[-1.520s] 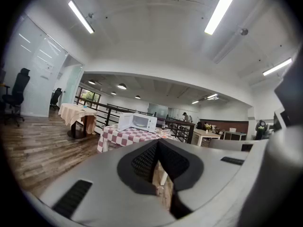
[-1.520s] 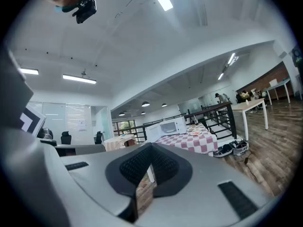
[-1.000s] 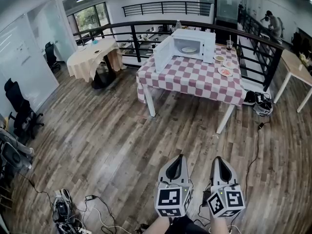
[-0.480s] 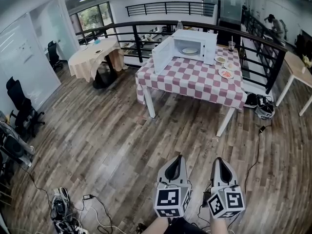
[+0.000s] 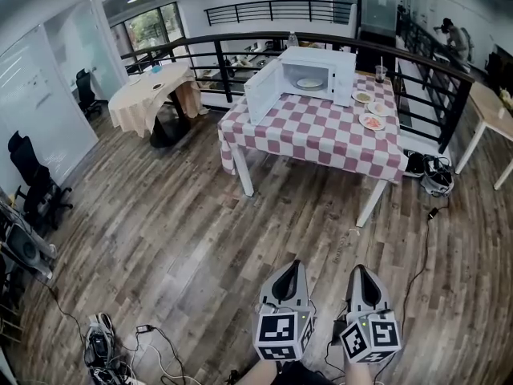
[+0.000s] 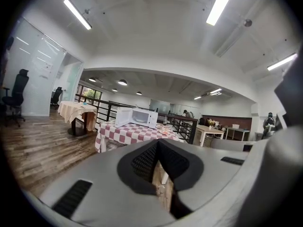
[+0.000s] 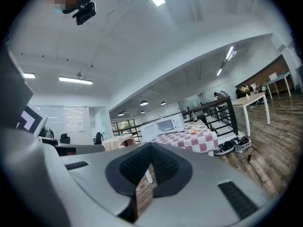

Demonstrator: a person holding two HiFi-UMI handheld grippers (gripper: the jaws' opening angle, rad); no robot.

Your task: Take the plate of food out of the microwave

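A white microwave (image 5: 321, 69) stands at the back of a red-and-white checked table (image 5: 321, 135), far across the wooden floor. Its door (image 5: 263, 92) hangs open to the left. A plate of food (image 5: 309, 83) lies inside. My left gripper (image 5: 293, 269) and right gripper (image 5: 360, 273) are side by side low in the head view, several steps from the table, both shut and holding nothing. The left gripper view has the microwave (image 6: 137, 117) small beyond the shut left gripper (image 6: 157, 144). Past the right gripper (image 7: 150, 148), the right gripper view shows the microwave (image 7: 163, 126) too.
Two small plates (image 5: 371, 120) and a cup (image 5: 381, 72) sit on the table's right side. A black railing (image 5: 437, 74) runs behind it. A round beige-clothed table (image 5: 152, 95) stands left, office chairs (image 5: 32, 183) further left. Cables (image 5: 104, 347) and shoes (image 5: 429, 175) lie on the floor.
The head view has drifted a little, so the table and microwave sit slightly further left and nearer. Both grippers stay shut, side by side, slightly lower in the frame.
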